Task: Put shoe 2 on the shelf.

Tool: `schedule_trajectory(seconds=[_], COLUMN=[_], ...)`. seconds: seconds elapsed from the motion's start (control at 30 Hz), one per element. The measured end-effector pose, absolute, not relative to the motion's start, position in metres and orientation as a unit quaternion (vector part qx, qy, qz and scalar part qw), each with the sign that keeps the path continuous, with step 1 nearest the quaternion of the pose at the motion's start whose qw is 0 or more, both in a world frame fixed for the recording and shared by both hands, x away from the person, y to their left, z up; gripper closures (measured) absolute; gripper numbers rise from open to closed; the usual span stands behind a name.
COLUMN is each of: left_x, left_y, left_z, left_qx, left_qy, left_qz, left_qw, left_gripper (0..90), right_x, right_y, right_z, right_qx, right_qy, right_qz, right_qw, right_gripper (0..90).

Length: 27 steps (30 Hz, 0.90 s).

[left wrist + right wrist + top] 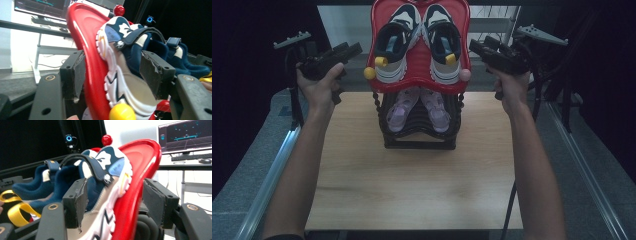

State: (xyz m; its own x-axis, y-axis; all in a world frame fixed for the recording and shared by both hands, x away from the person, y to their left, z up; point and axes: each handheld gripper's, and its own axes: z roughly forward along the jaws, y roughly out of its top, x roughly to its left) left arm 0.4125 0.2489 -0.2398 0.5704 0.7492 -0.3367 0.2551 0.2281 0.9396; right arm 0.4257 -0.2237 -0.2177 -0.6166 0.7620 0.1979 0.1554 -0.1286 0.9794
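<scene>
A red tray (417, 84) tops a black shoe rack (419, 139) at the table's far middle. On it lies a pair of navy and white sneakers (394, 45), toes pointing away. My left gripper (354, 50) hangs just left of the tray's rim, jaws open. In the left gripper view the left gripper (115, 72) frames the red tray (82, 30) rim and a sneaker's (120, 62) sole, with a gap at both pads. My right gripper (474, 46) mirrors it at the tray's right side. The right gripper (116, 203) is open around the tray (142, 157) rim and sneaker (105, 170).
A pair of purple shoes (399, 112) sits on a lower black tier. A yellow ball (369, 73) and a pink ball (465, 75) stick out at the tray's front corners. The wooden table (412, 185) lies in front of the rack. A desk with a monitor (185, 135) stands behind.
</scene>
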Motion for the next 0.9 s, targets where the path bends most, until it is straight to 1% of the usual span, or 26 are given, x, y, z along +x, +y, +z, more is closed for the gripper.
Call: schedule_trajectory(seconds=[0.43,0.9], left_x=[0.406,0.398], left_y=[0.269,0.279], left_z=[-0.265,-0.291], left_qx=[0.596,0.605], left_qy=[0.436,0.442], left_qz=[0.196,0.199], left_qw=[0.646,0.631], left_gripper=[39.1,40.2], right_x=[0.419,0.414], right_y=[-0.241,-0.251], right_z=[-0.249,-0.281], right_qx=[0.381,0.388], right_qy=[0.635,0.646], right_qz=[0.625,0.610], right_qw=[0.249,0.243], right_gripper=[37.8,37.9])
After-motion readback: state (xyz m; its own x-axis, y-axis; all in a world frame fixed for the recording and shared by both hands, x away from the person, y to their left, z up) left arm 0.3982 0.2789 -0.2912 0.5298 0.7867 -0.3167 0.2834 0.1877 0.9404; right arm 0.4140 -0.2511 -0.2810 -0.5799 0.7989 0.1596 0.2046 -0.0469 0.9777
